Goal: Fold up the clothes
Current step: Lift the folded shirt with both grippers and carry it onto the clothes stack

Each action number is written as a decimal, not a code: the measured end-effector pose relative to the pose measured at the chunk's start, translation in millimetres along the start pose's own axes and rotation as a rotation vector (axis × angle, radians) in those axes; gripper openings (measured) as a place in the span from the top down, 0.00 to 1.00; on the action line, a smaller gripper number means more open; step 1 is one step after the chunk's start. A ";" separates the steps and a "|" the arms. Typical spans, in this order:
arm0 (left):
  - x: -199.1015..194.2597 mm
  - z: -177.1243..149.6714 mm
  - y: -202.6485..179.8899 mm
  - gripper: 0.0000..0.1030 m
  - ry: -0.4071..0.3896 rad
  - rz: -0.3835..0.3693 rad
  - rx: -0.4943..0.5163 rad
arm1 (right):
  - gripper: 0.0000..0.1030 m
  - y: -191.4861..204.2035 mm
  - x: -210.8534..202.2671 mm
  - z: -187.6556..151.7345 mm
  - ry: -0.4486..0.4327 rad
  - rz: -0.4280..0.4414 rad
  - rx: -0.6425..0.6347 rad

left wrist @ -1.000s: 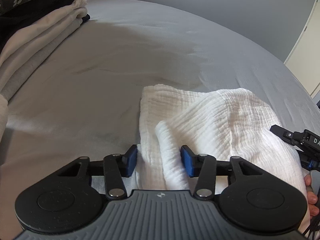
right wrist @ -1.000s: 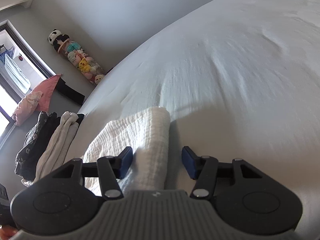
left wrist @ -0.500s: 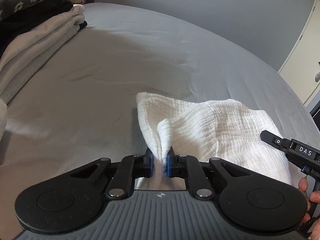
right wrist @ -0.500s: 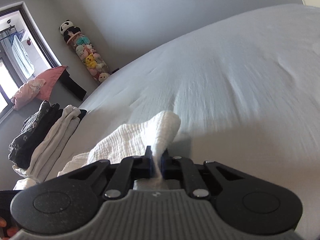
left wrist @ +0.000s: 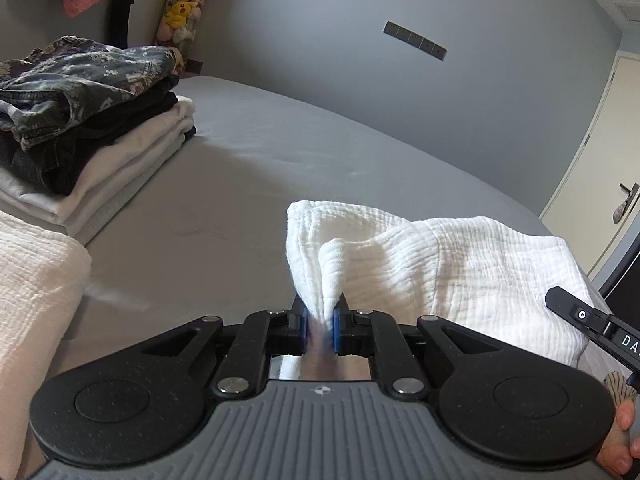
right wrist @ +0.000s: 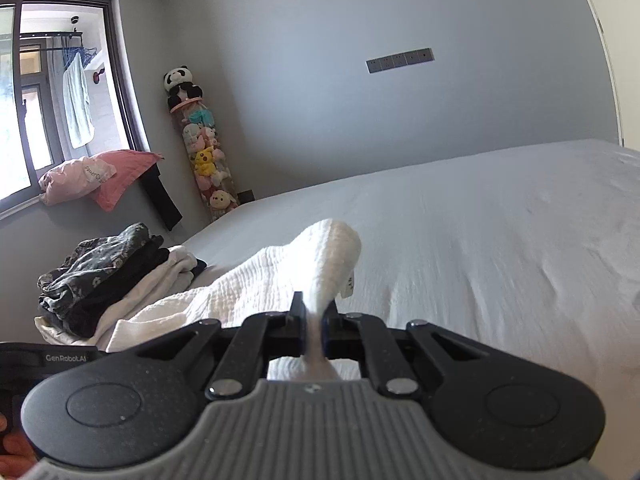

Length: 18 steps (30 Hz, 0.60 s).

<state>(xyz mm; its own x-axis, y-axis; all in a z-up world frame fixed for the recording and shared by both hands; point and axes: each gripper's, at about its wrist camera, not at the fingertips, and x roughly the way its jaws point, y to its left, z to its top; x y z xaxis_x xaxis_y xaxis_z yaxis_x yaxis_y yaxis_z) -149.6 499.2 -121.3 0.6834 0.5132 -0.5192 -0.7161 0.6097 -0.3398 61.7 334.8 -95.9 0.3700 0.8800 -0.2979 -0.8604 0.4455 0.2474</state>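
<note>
A folded white crinkled cloth point(left wrist: 460, 264) hangs between my two grippers above the grey bed. My left gripper point(left wrist: 320, 322) is shut on its near left edge, and the cloth bunches up between the blue pads. My right gripper point(right wrist: 314, 320) is shut on the cloth's point(right wrist: 320, 264) other end, where a small label hangs. The right gripper's tip point(left wrist: 592, 320) shows at the right of the left wrist view, and the left gripper's body point(right wrist: 48, 360) at the left of the right wrist view.
A stack of folded clothes point(left wrist: 92, 128) lies on the bed's left side, patterned dark pieces over cream ones; it also shows in the right wrist view point(right wrist: 112, 276). A cream cloth point(left wrist: 36, 280) lies at the near left. The grey bed sheet point(right wrist: 500, 240) spreads beyond. A door point(left wrist: 616, 152) stands at right.
Both grippers closed on the white cloth's ends a second ago and have since lifted it off the bed, tilting up so the walls and room come into view.
</note>
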 end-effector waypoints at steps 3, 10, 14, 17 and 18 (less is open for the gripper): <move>-23.1 -0.3 1.5 0.87 -0.043 -0.009 -0.007 | 0.92 15.3 -22.1 8.5 -0.015 -0.001 -0.045; -77.0 4.2 22.0 0.88 -0.138 -0.008 -0.103 | 0.92 55.2 -60.6 26.2 -0.055 0.030 -0.107; -116.6 14.8 36.1 0.88 -0.220 0.002 -0.137 | 0.92 85.5 -79.0 37.7 -0.090 0.082 -0.144; -145.3 26.9 55.0 0.88 -0.264 0.025 -0.147 | 0.92 108.6 -86.9 43.8 -0.112 0.133 -0.151; -156.5 31.8 62.3 0.88 -0.279 0.034 -0.149 | 0.92 117.1 -89.5 45.0 -0.120 0.152 -0.155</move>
<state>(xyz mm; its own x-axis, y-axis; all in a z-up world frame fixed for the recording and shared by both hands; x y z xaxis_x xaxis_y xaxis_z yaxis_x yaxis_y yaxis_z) -296.6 476.1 -36.3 0.6566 0.6902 -0.3042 -0.7381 0.5048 -0.4476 -56.3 315.7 1.2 0.2635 0.9522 -0.1546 -0.9493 0.2844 0.1336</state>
